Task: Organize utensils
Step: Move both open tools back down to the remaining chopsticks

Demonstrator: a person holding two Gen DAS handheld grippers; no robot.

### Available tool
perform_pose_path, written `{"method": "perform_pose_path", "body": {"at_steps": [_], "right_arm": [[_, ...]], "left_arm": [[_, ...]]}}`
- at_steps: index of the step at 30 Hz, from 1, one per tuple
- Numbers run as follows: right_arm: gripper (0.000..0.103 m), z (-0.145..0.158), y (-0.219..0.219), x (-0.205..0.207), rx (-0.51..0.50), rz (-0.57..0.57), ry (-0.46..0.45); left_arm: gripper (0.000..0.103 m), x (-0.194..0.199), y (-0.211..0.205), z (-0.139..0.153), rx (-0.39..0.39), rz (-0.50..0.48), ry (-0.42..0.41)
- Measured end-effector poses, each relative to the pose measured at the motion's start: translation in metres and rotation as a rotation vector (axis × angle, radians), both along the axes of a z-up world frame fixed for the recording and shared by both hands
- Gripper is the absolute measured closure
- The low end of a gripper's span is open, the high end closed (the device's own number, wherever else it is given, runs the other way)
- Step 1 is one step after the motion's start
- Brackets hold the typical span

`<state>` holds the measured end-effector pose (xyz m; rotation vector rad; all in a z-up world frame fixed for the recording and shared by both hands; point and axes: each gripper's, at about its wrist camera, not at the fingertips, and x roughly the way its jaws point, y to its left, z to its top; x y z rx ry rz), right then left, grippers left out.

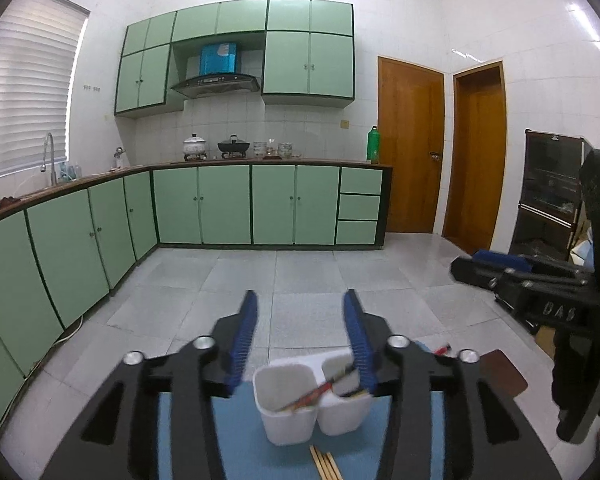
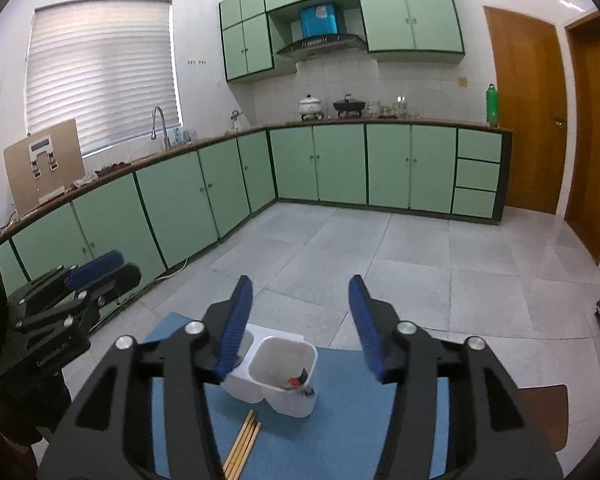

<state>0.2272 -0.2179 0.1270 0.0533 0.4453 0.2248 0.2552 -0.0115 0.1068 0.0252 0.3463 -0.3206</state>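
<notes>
both of my grippers hang spread wide and empty above the blue mat (image 2: 340,432). the loose chopsticks (image 2: 244,446) lie flat just near of the white two-cup holder (image 2: 278,376), long axis running near-to-far, far tips toward the holder. i judge my right gripper (image 2: 300,320) nearer than my left gripper (image 1: 300,332).

The kitchen is being lit evenly by soft daylight through the blinded window (image 2: 100,72). Straight lines are being bent strongly toward the dark vignetted corners. The left claw (image 1: 300,332) is being blurred slightly.
</notes>
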Motion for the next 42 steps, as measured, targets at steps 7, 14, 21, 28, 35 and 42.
{"method": "perform_pose_path", "body": {"at_steps": [7, 14, 21, 28, 35, 42], "right_arm": [[0.020, -0.027, -0.007, -0.062, 0.002, -0.016, -0.013], [0.008, -0.091, 0.000, -0.116, 0.019, -0.022, 0.078], [0.008, -0.158, 0.026, -0.139, 0.019, -0.017, 0.228], [0.008, -0.203, 0.048, -0.154, -0.006, -0.007, 0.342], [0.008, -0.229, 0.062, -0.163, -0.032, 0.019, 0.426], [0.008, -0.241, 0.077, -0.165, -0.081, 0.026, 0.444]], "left_arm": [[0.041, -0.046, 0.022, -0.034, -0.033, 0.021, 0.079], [0.030, -0.093, 0.034, -0.100, -0.015, 0.038, 0.224], [0.030, -0.116, 0.033, -0.157, 0.012, 0.060, 0.358], [0.030, -0.127, 0.033, -0.197, 0.058, 0.075, 0.456], [0.029, -0.135, 0.043, -0.216, 0.083, 0.097, 0.510], [0.030, -0.135, 0.049, -0.217, 0.087, 0.114, 0.521]]}}
